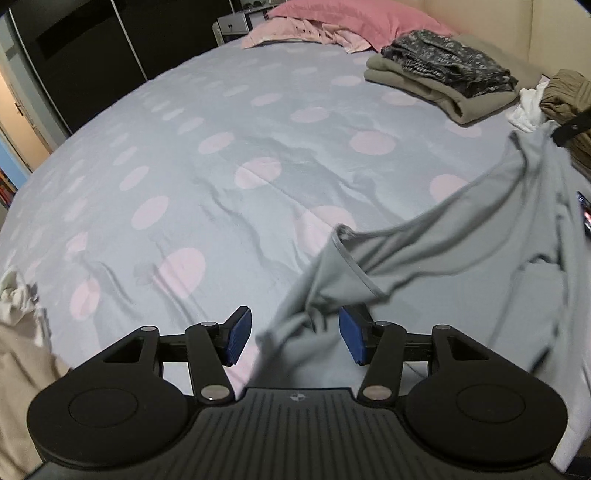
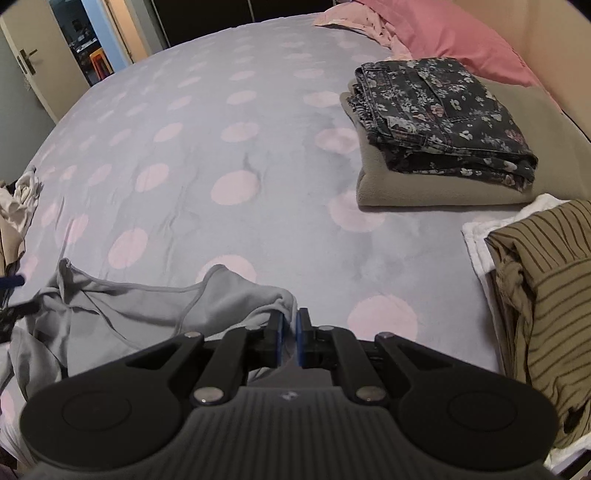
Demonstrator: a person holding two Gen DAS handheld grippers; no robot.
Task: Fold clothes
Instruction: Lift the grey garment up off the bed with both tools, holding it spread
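Observation:
A light grey garment (image 1: 461,236) hangs stretched above the dotted bedsheet (image 1: 221,147). In the left wrist view its lower end droops between the wide-apart blue pads (image 1: 238,334) of my left gripper (image 1: 295,336), which is open. The cloth rises to the upper right, where the tip of my right gripper (image 1: 570,127) holds it. In the right wrist view my right gripper (image 2: 290,332) is shut on a bunched edge of the grey garment (image 2: 147,306), which spreads to the left over the sheet (image 2: 221,147).
Folded floral jeans (image 2: 436,122) lie on a folded olive fleece (image 2: 424,192) at the back right. A striped olive garment (image 2: 546,295) on white cloth (image 2: 476,236) sits at the right. Pink pillow (image 1: 369,18) at the head; beige clothes (image 1: 18,332) at left.

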